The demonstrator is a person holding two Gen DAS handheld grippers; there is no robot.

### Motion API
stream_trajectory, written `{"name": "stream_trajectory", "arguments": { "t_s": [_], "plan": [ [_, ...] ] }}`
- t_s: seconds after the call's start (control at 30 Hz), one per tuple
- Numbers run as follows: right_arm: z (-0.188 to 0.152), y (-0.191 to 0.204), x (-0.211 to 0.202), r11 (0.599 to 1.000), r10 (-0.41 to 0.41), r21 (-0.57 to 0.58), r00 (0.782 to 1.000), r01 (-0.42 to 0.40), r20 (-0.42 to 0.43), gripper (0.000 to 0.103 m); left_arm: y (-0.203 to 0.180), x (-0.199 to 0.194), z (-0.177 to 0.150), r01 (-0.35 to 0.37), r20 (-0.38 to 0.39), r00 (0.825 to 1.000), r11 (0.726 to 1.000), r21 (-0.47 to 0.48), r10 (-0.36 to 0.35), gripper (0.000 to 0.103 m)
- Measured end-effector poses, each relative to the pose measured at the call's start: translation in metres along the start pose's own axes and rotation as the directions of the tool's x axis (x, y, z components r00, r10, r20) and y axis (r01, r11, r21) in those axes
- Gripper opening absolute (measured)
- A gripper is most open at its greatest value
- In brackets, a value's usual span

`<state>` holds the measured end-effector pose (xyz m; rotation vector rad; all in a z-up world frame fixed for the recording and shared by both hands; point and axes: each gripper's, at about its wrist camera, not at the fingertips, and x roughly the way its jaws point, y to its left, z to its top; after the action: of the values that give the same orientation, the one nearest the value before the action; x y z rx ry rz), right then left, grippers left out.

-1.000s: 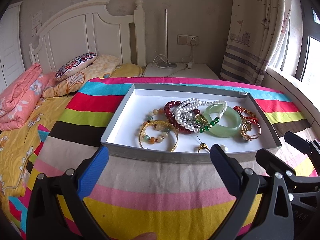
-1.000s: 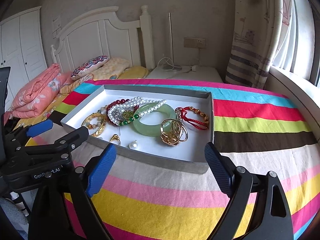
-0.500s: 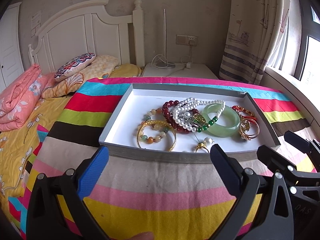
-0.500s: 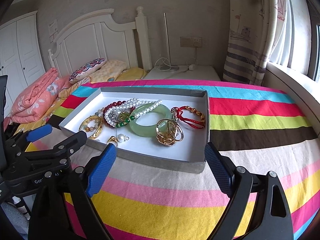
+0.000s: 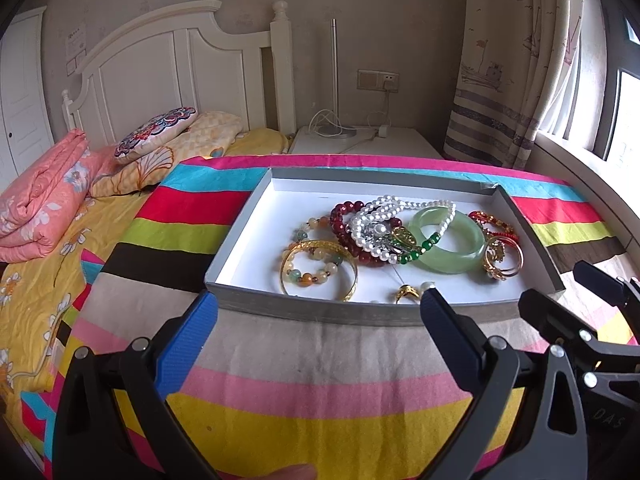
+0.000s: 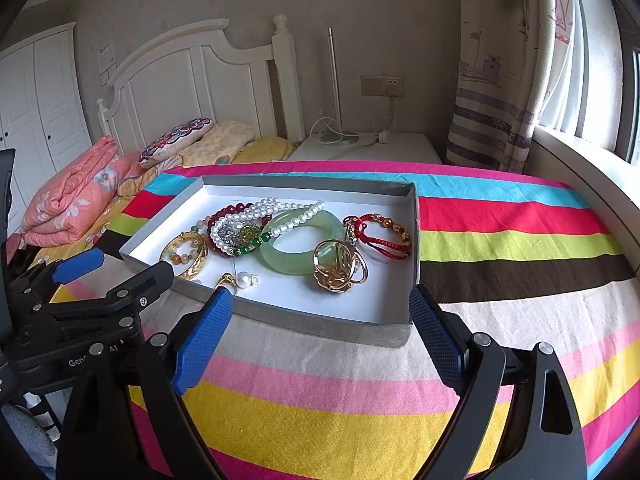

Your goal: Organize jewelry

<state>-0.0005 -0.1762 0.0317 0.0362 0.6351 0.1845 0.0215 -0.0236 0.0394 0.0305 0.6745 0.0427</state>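
Observation:
A shallow grey box (image 5: 236,236) (image 6: 304,184) with a white floor lies on a striped cloth and holds tangled jewelry. Inside are a jade bangle (image 5: 450,242) (image 6: 300,242), a pearl necklace (image 5: 384,216) (image 6: 264,212), a dark red bead bracelet (image 5: 348,216), a gold bangle (image 5: 320,268), a gold ring (image 5: 406,292), a red cord bracelet (image 6: 380,236) and a gold ring cluster (image 6: 338,266). My left gripper (image 5: 318,304) hovers open at the box's near wall. My right gripper (image 6: 320,300) is open too, just short of the box's near right corner. Neither holds anything.
The striped cloth (image 6: 500,240) covers a bed-height surface with free room right of the box. A folded pink quilt (image 5: 44,200) and pillows (image 5: 156,132) lie to the left. A white nightstand (image 6: 368,146) and a curtain (image 6: 492,80) stand behind. A person's fingertip (image 5: 296,472) shows at the bottom edge.
Both grippers have edged a little closer to the box and now look slightly more down into it. The jewelry has not moved, and both grippers remain open.

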Motion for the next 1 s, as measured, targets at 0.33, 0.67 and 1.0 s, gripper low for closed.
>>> {"name": "stream_trajectory", "arguments": {
  "t_s": [0.33, 0.67, 1.0],
  "plan": [
    [0.0004, 0.0003, -0.0011, 1.0, 0.001, 0.001, 1.0, -0.001, 0.002, 0.086, -0.0001, -0.0021, -0.0013, -0.024, 0.003, 1.0, 1.0, 0.006, 0.024, 0.1],
    [0.0003, 0.0006, -0.001, 1.0, 0.002, 0.0, 1.0, -0.002, 0.002, 0.086, 0.0037, 0.0012, -0.0037, -0.022, -0.018, 1.0, 1.0, -0.012, 0.021, 0.1],
    [-0.001, 0.0037, 0.0, 1.0, -0.006, -0.01, 1.0, 0.006, -0.03, 0.086, 0.0067, -0.0043, -0.0048, 0.012, -0.068, 0.998, 1.0, -0.023, -0.013, 0.1]
  ]
}}
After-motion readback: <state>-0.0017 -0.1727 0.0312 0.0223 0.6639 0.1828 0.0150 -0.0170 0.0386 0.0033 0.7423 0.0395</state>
